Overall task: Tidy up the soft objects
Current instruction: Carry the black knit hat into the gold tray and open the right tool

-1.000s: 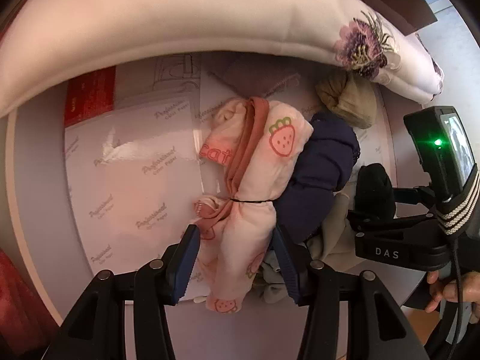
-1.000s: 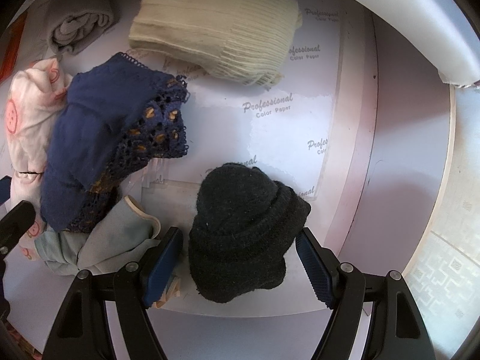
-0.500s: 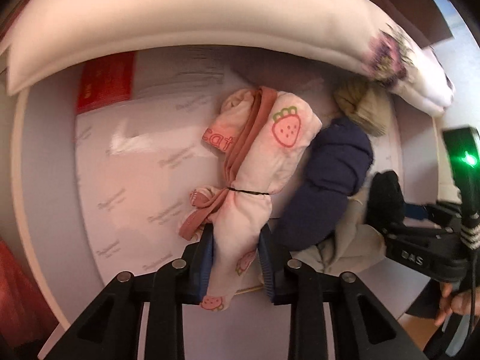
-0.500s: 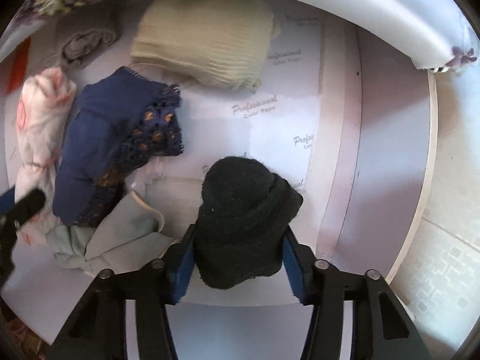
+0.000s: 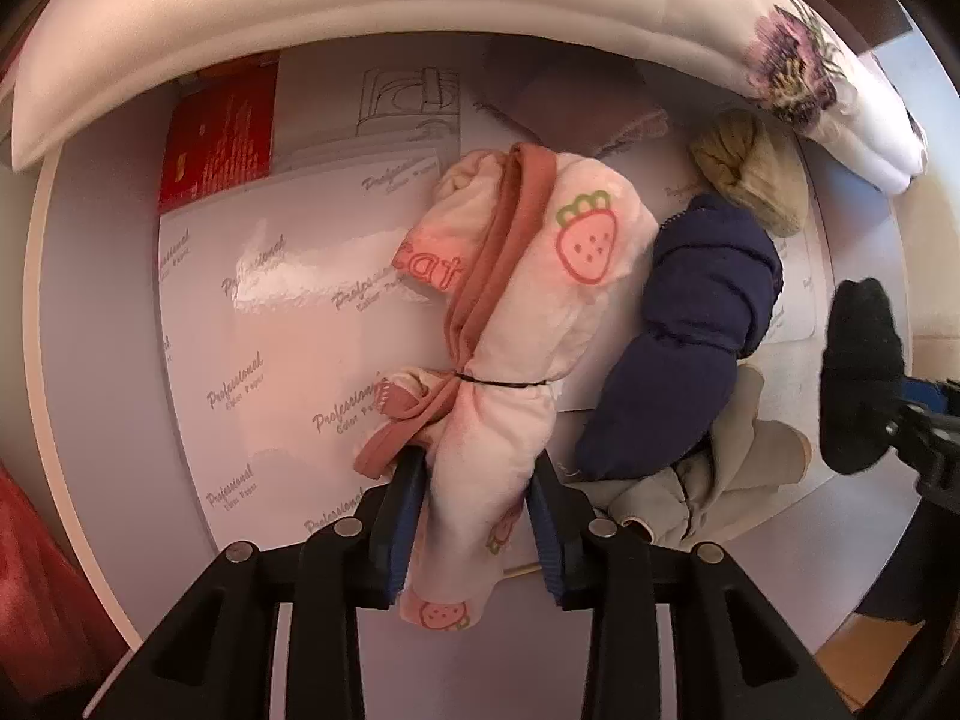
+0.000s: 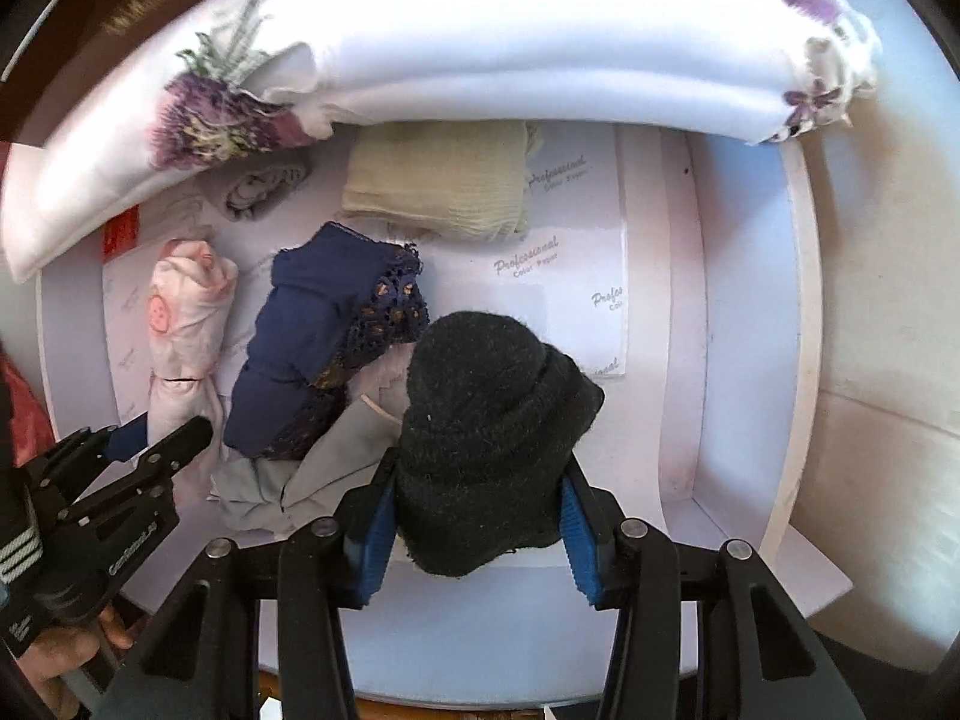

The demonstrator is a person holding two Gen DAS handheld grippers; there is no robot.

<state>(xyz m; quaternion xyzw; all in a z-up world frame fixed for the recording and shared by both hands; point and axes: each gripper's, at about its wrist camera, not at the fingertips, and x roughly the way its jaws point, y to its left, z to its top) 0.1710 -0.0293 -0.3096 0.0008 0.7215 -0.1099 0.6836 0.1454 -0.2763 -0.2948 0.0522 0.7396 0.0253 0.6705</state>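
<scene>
In the left wrist view, the left hand-held gripper (image 5: 474, 516) has its blue pads against the lower end of the pink strawberry bundle (image 5: 522, 324). A second ago its jaws stood wide on either side of that bundle; they then squeezed hard and are now opening a little, with the cloth between them and the pads touching it. The bundle lies on the white worktop (image 5: 108, 312), touching the navy cloth (image 5: 690, 348) on its right, with a tan sock ball (image 5: 750, 174) beyond and a white pillow (image 5: 360, 0) along the far edge. In the right wrist view, the right hand-held gripper (image 6: 477, 534) is clamped narrow on the black knit hat (image 6: 492, 444). A second ago its jaws were spread around the hat as it sat on the paper; now the hat appears larger and raised off the worktop (image 6: 750, 324), covering part of the grey cloth (image 6: 336, 468). A cream knit piece (image 6: 438, 186) lies below the pillow (image 6: 480, 48).
</scene>
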